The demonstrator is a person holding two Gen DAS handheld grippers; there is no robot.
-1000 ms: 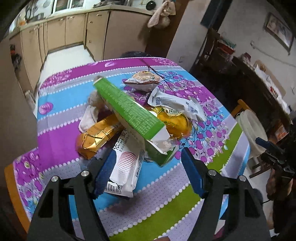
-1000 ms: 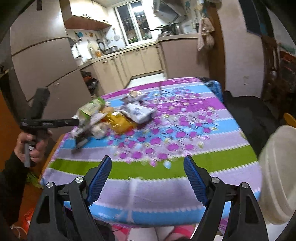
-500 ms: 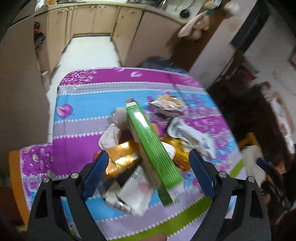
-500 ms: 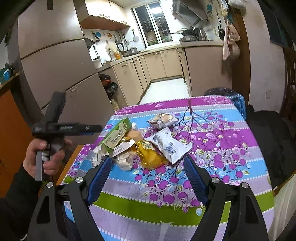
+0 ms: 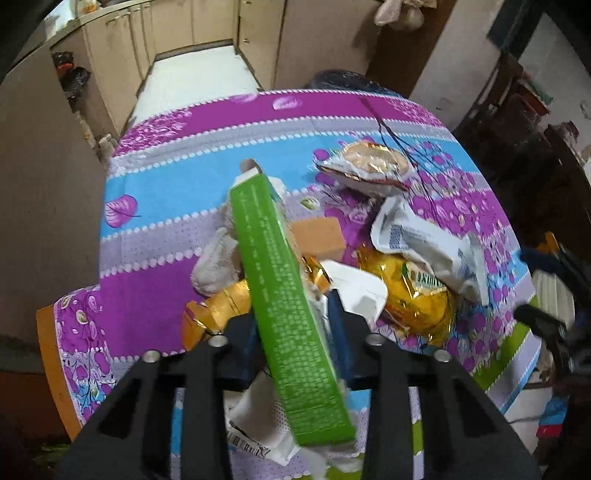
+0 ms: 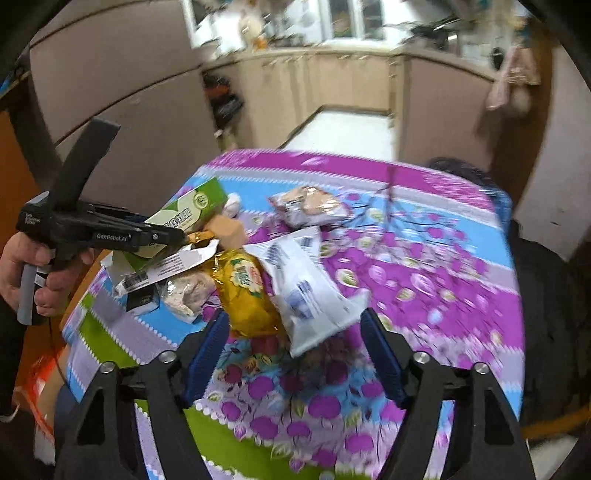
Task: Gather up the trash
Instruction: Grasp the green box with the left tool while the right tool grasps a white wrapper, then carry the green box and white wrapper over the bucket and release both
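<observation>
A pile of trash lies on the table with the striped purple, blue and green cloth (image 5: 166, 192). My left gripper (image 5: 295, 328) is shut on a long green carton (image 5: 280, 284) and holds it tilted over the pile; it also shows in the right wrist view (image 6: 184, 218). My right gripper (image 6: 291, 354) is open and empty, just in front of a yellow foil bag (image 6: 243, 288) and a white wrapper (image 6: 303, 291). A round snack pack (image 5: 369, 166) lies farther back.
A gold foil wrapper (image 5: 218, 314), crumpled tissue (image 5: 218, 262), an orange block (image 5: 319, 236) and white packets (image 5: 258, 424) lie under the carton. Kitchen cabinets (image 5: 207, 33) stand beyond the table. A dark bin (image 6: 458, 173) sits at the far table edge.
My left gripper has closed on the green carton and lifted its near end. My right gripper has moved in close to the yellow bag and the white wrapper.
</observation>
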